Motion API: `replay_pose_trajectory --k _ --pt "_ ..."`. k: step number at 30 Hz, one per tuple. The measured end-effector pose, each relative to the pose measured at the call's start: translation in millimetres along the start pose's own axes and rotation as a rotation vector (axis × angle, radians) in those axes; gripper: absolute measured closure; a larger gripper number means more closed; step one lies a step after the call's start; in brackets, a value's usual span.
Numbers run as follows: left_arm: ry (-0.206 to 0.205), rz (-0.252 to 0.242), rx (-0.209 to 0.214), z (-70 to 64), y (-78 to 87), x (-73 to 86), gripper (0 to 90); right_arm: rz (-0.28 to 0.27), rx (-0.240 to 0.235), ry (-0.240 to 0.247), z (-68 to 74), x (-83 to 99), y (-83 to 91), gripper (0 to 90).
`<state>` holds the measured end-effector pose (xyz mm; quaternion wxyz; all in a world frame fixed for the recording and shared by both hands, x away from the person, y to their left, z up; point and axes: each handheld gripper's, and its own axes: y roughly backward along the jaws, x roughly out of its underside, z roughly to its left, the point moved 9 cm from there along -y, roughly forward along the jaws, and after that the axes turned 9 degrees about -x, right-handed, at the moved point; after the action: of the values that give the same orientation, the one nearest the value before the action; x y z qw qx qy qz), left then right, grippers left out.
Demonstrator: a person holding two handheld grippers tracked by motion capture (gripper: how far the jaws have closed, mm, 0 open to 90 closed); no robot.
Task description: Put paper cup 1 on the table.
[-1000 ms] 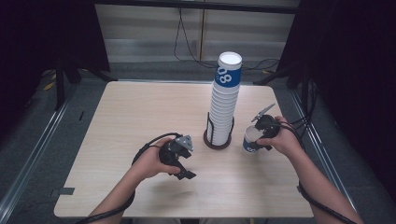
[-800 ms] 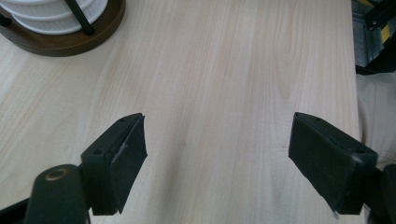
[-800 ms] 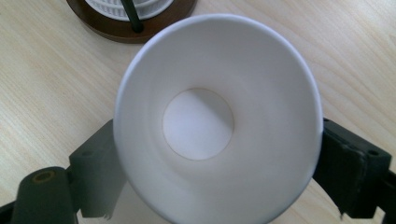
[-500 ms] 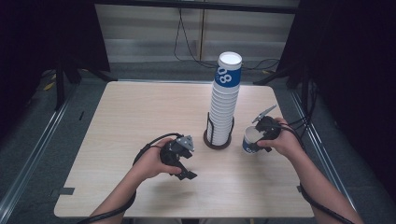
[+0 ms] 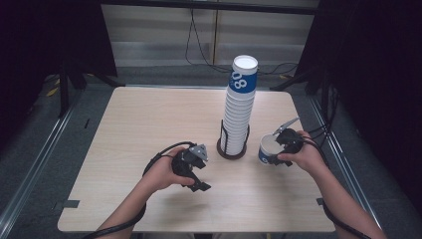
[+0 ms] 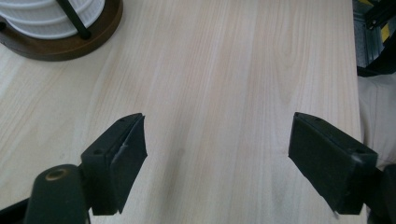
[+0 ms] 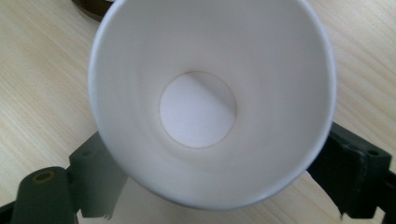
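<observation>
Tongs, two sets: left tongs [image 5: 199,180] gape wide over bare wood, holding nothing; right tongs [image 5: 276,152] are clamped on one paper cup [image 5: 268,149]. One light wooden bench [image 5: 149,119] carries everything. One tall stack of paper cups [image 5: 239,107], inverted, white with a blue band on the top cup, stands in one round dark-based wire holder [image 5: 232,148]. The single paper cup stands upright just right of the holder, between the right jaws: white inside, blue print outside, empty.
</observation>
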<state>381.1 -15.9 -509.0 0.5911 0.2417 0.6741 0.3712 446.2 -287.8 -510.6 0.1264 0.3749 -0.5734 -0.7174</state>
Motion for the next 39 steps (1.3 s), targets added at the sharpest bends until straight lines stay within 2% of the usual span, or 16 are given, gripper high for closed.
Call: replay_pose_trajectory --k 5,9,10,12,16,21,23,29,33,39 --pt "-0.010 0.003 0.004 0.4 -1.2 -0.7 19.1 -0.014 0.015 0.006 -4.8 -3.5 0.0 13.5" --pt "0.003 -0.001 -0.001 1.6 -2.8 0.5 19.1 -0.033 0.027 0.006 -8.2 -7.8 -1.1 13.7" --pt "0.005 0.005 -0.001 1.6 -2.8 1.6 19.1 -0.035 0.018 -0.004 -7.6 -8.2 -2.3 13.7" --pt "0.004 0.006 0.009 1.4 -1.2 2.5 19.1 -0.023 0.008 0.008 -4.0 -6.7 -2.6 13.6" --pt "0.008 0.004 -0.002 3.1 0.8 3.4 19.1 -0.009 -0.006 0.017 4.0 -2.3 2.8 13.5" --pt "0.007 0.005 -0.003 2.7 3.3 0.9 18.8 0.008 -0.017 0.030 9.8 6.1 14.4 13.4" --pt "0.022 0.007 -0.012 4.2 3.9 -1.3 17.5 0.011 -0.016 0.033 11.0 8.8 19.1 13.5" --pt "0.030 0.011 -0.021 8.5 5.8 -7.9 17.0 -0.011 -0.022 0.043 16.3 12.5 41.1 13.5" --pt "0.037 0.011 -0.024 10.4 6.5 -11.9 17.0 -0.030 -0.031 0.040 20.3 11.4 52.0 13.5" --pt "0.064 0.017 -0.033 18.4 9.9 -18.3 17.0 -0.062 -0.059 0.066 29.6 -1.0 68.8 13.6"
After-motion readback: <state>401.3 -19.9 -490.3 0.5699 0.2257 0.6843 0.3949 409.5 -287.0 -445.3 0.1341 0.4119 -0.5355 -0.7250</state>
